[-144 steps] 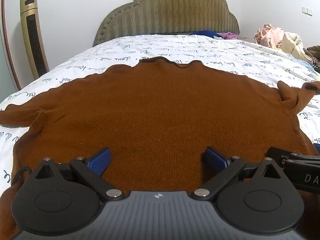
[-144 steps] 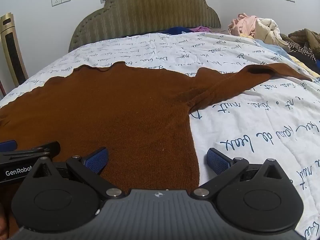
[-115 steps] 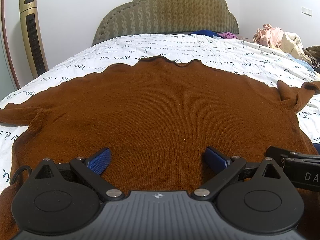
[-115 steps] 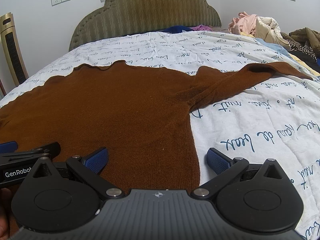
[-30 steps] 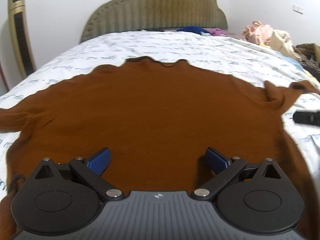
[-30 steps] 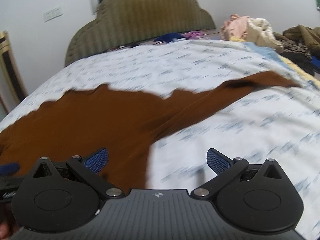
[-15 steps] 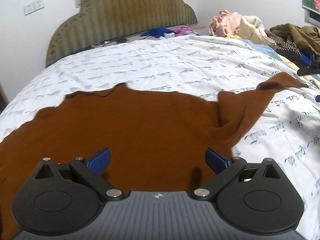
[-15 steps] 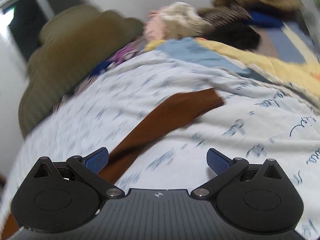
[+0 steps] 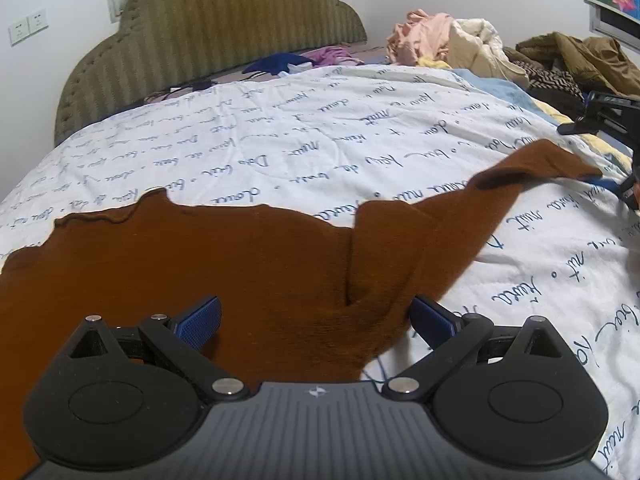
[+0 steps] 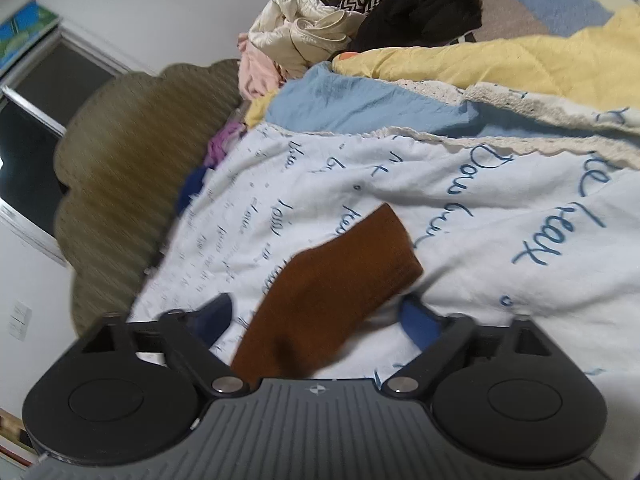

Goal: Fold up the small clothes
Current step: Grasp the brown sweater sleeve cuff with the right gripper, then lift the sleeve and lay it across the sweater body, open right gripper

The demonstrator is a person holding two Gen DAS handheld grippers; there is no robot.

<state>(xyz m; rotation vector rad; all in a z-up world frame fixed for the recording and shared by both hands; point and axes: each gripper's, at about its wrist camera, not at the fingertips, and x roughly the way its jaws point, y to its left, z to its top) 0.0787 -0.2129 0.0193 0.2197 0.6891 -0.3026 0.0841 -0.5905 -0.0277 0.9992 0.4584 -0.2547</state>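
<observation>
A brown sweater (image 9: 200,264) lies flat on the white bedcover (image 9: 320,136), its right sleeve (image 9: 460,216) stretched out to the right. My left gripper (image 9: 316,316) hovers open over the sweater's body, just short of where that sleeve joins it, with nothing gripped. In the left wrist view my right gripper (image 9: 612,152) sits at the far right edge by the sleeve's cuff (image 9: 560,164). In the right wrist view the gripper (image 10: 318,318) is rolled sideways. The cuff (image 10: 340,276) lies between its closing jaws, and bedcover still shows between the left pad and the cloth.
A heap of loose clothes (image 9: 460,44) is piled at the bed's far right corner, with more dark garments (image 9: 580,56) beside it. Yellow and light-blue blankets (image 10: 520,60) lie past the bedcover's edge. An olive padded headboard (image 9: 208,40) closes the far end.
My right gripper has swung right, rolled over and come down on the sleeve's cuff, and its jaws have narrowed. My left gripper has slid right across the sweater toward the sleeve's root.
</observation>
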